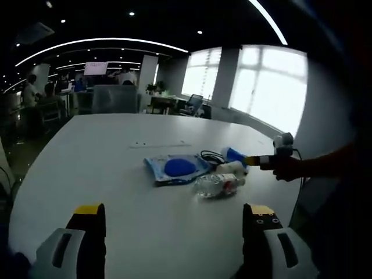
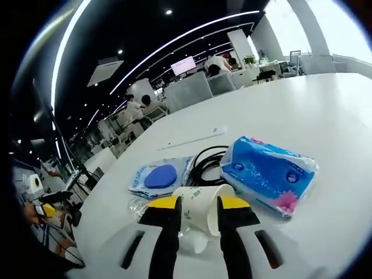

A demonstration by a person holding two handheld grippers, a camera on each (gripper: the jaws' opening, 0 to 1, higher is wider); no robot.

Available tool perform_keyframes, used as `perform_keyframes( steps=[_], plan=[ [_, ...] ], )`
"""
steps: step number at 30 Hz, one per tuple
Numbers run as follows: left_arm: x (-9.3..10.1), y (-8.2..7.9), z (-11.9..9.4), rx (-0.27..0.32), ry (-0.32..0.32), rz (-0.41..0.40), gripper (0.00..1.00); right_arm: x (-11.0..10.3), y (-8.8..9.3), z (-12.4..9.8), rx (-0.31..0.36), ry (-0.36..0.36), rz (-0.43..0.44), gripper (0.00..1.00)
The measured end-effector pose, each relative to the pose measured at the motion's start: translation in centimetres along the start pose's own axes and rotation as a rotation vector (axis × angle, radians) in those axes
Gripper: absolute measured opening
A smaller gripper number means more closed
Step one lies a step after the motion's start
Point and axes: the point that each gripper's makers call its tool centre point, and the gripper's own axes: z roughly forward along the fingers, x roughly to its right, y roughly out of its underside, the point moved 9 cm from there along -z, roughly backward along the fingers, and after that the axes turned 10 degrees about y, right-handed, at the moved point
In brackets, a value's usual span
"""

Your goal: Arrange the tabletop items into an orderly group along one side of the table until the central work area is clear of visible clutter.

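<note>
On the white table (image 1: 116, 174) lies a small cluster. It holds a blue packet with a round blue pad (image 1: 174, 167), a black cable (image 1: 212, 156), a clear plastic bottle (image 1: 218, 185), a blue tissue pack (image 1: 235, 154) and a white paper cup (image 1: 232, 168). My left gripper (image 1: 175, 212) hangs open well short of the cluster, with nothing between its jaws. My right gripper (image 2: 197, 204) is shut on the paper cup (image 2: 203, 203), which lies on its side over the bottle (image 2: 139, 207). The tissue pack (image 2: 270, 171) sits just to its right, with the packet (image 2: 160, 176) and cable (image 2: 206, 160) beyond.
A thin white strip (image 1: 160, 145) lies on the table past the cluster. The person's hand (image 1: 290, 168) carries the right gripper (image 1: 258, 161) in from the right. Chairs, desks and seated people (image 1: 35, 93) stand beyond the far edge, with windows (image 1: 273, 87) at the back right.
</note>
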Motion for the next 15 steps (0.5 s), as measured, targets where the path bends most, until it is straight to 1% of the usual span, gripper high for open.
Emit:
perform_keyframes(
  steps=[3, 5, 8, 10, 11, 15],
  plan=[
    [0.0, 0.1, 0.0, -0.005, 0.001, -0.006, 0.95, 0.5, 0.3, 0.8, -0.003, 0.019, 0.015, 0.17],
    [0.2, 0.1, 0.1, -0.007, 0.003, -0.009, 0.94, 0.6, 0.5, 1.1, -0.012, 0.025, 0.055, 0.15],
    [0.2, 0.2, 0.2, -0.015, 0.006, -0.008, 0.94, 0.7, 0.7, 1.4, -0.004, 0.027, 0.093, 0.11],
    [0.2, 0.3, 0.2, -0.028, 0.003, -0.004, 0.94, 0.7, 0.7, 1.6, -0.001, 0.022, 0.115, 0.07],
    [0.2, 0.4, 0.2, -0.035, 0.002, 0.001, 0.94, 0.7, 0.6, 1.5, 0.001, 0.024, 0.124, 0.03],
    [0.2, 0.3, 0.4, -0.052, 0.008, 0.005, 0.94, 0.5, 0.4, 1.4, 0.003, 0.008, 0.159, 0.01]
  ],
)
